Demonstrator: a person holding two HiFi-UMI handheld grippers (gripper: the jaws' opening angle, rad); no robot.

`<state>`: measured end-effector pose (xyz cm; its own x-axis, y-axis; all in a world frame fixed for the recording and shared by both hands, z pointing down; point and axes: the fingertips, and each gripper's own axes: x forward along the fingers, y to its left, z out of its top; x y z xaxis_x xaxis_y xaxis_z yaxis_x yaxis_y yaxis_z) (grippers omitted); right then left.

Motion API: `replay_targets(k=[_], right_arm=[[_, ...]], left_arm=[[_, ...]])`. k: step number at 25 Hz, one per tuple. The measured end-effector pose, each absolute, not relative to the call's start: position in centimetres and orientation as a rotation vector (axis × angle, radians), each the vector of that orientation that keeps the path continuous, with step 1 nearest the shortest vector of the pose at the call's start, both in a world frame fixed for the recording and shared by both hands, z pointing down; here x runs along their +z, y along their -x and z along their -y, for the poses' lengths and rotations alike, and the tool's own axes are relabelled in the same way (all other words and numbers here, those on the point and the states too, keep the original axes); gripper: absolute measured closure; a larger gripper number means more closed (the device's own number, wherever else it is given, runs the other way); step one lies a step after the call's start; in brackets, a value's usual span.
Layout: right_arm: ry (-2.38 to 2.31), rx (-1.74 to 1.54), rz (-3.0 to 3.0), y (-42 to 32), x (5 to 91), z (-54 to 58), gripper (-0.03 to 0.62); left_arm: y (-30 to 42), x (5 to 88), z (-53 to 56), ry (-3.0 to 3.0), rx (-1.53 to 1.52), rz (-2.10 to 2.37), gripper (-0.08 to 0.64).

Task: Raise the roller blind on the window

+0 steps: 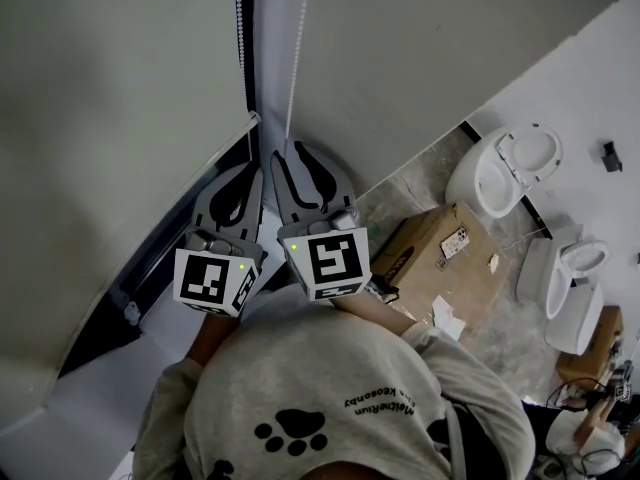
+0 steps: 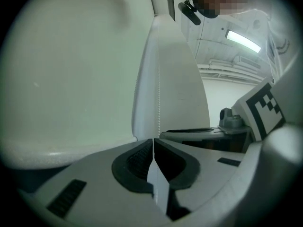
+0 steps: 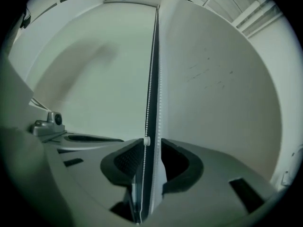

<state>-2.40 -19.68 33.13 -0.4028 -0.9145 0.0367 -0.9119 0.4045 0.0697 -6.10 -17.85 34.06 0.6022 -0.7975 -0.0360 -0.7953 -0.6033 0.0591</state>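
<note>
Light grey sweatshirt, black paw print — small black lettering beside it

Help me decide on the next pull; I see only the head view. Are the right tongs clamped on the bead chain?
Observer: No. In the right gripper view the right tongs stand apart, and one strand of the bead chain runs loose between them.
Operator: Anything on that strand near them?
Observer: A small white connector sits on it, level with the tips.
Operator: And the left tongs?
Observer: In the left gripper view the left tongs are together, and a strand runs down into their seam, so they look clamped on it.
</note>
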Motion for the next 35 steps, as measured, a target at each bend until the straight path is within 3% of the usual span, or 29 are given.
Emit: replay_targets(k=[7, 12, 28, 30, 31, 35], right_arm=[[-1.741, -0.005, 2.535, 2.8, 33.9, 21.9, 0.473], [-1.735, -0.041, 2.531, 2.7, 33.8, 21.9, 0.569], [-1.547, -0.084, 2.610, 2.6, 33.6, 18.8, 0.577], [-1.536, -0.100, 2.610, 2.8, 33.6, 18.5, 0.575], [-1.529, -0.113, 2.609, 2.9, 33.6, 18.4, 0.575], [-1.521, -0.111, 2.617, 3.1, 33.5, 18.0, 0.575]], left_arm=[[6.9, 34.6, 18.1, -2.768, -0.099, 1.369, 0.554], [7.5, 34.7, 18.1, -2.754, -0.106, 1.374, 0.554], [4.1, 28.3, 16.9, -2.963, -0.099, 0.974, 0.552], [3.6, 27.6, 17.0, -2.988, -0.091, 0.951, 0.516], [3.4, 27.2, 17.0, -2.999, -0.090, 0.949, 0.453], [3.1, 25.4, 17.4, -3.022, -0.114, 1.009, 0.445]])
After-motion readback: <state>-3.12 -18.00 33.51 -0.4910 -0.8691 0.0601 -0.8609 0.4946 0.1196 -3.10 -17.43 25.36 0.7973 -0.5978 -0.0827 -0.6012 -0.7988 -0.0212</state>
